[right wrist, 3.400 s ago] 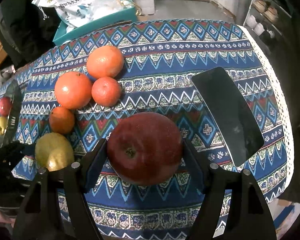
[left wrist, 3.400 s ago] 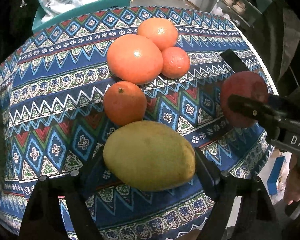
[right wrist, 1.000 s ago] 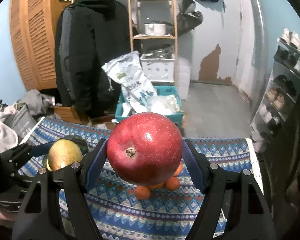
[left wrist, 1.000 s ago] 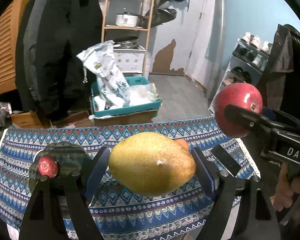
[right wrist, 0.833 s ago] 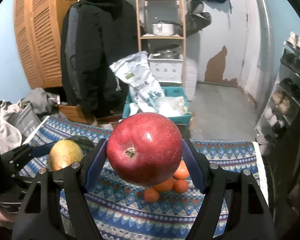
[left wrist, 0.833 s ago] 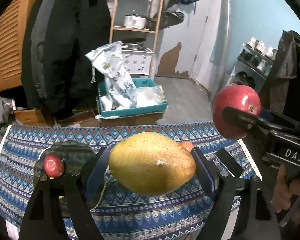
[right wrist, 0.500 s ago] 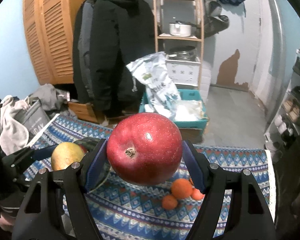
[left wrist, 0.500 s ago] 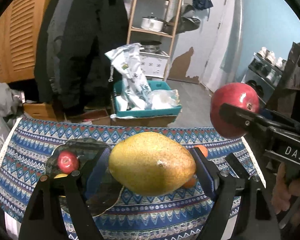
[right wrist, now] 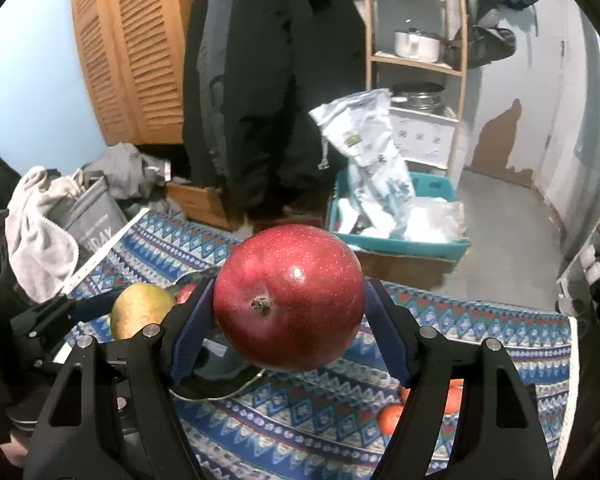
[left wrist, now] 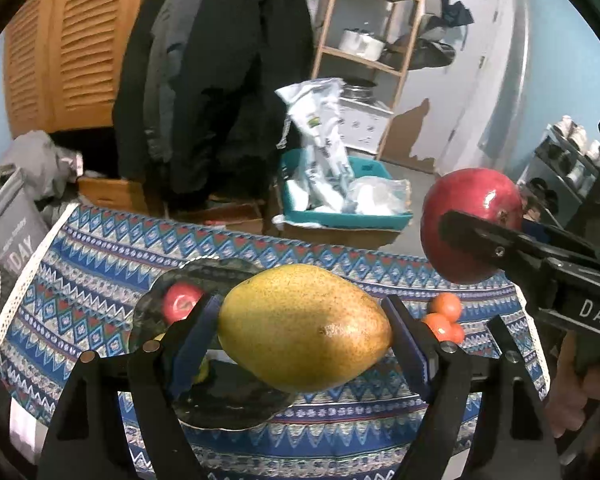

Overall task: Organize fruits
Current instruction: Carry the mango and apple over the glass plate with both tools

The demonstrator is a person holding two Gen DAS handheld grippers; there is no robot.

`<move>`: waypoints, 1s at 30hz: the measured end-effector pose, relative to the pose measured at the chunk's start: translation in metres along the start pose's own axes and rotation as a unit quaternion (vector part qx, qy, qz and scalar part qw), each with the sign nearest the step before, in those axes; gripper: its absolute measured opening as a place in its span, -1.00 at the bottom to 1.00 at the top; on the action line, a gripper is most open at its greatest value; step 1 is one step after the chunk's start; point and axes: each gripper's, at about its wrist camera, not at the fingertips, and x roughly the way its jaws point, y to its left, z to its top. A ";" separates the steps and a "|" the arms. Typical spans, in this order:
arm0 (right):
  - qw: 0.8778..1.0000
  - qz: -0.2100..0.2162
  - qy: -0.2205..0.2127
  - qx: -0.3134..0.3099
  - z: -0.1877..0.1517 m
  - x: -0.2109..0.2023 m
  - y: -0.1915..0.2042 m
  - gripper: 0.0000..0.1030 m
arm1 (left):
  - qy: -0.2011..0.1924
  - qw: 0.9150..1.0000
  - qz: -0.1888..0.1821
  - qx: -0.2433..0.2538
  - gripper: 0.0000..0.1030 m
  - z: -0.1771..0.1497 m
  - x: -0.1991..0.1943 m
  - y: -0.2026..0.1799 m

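Mango (left wrist: 304, 326): yellow-green and speckled, clamped lengthwise between the blue pads of the left tongs (left wrist: 305, 334), held in the air above the table.
Red fruit (right wrist: 288, 300): large, round, dark calyx facing the camera, gripped by the right tongs (right wrist: 289, 322), also lifted off the table; in the left view it hangs at the right, higher than the mango.
Dark plate (left wrist: 228, 404): lies on the table under and behind the mango, carrying a small red apple (left wrist: 180, 306) and a sliver of something yellow, mostly hidden.
Oranges (left wrist: 442, 318): a small cluster on the cloth, right of the mango, well apart from the plate.
Table (left wrist: 100, 256): covered in a blue zigzag-patterned cloth with a white lace edge.
Background: teal crate (right wrist: 396, 242) with white bags on the floor, dark coats (right wrist: 268, 80) hanging, wooden shelf (right wrist: 416, 60) with a pot.
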 end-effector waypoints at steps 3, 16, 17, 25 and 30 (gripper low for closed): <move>1.000 0.010 0.011 0.000 0.002 0.015 0.009 0.45 | 0.007 1.000 0.007 -0.010 0.62 -0.002 0.006 0.013; 0.996 0.043 0.076 0.001 -0.005 0.094 0.033 0.45 | 0.056 0.997 0.042 -0.031 0.62 -0.025 0.049 0.057; 0.995 0.045 0.084 0.002 -0.007 0.101 0.033 0.45 | 0.063 0.997 0.042 -0.034 0.62 -0.028 0.054 0.060; 0.988 0.052 0.144 0.010 -0.031 0.155 0.034 0.45 | 0.104 0.992 0.056 -0.044 0.62 -0.047 0.083 0.072; 0.982 0.053 0.179 0.015 -0.047 0.180 0.034 0.45 | 0.122 0.989 0.067 -0.043 0.62 -0.055 0.097 0.077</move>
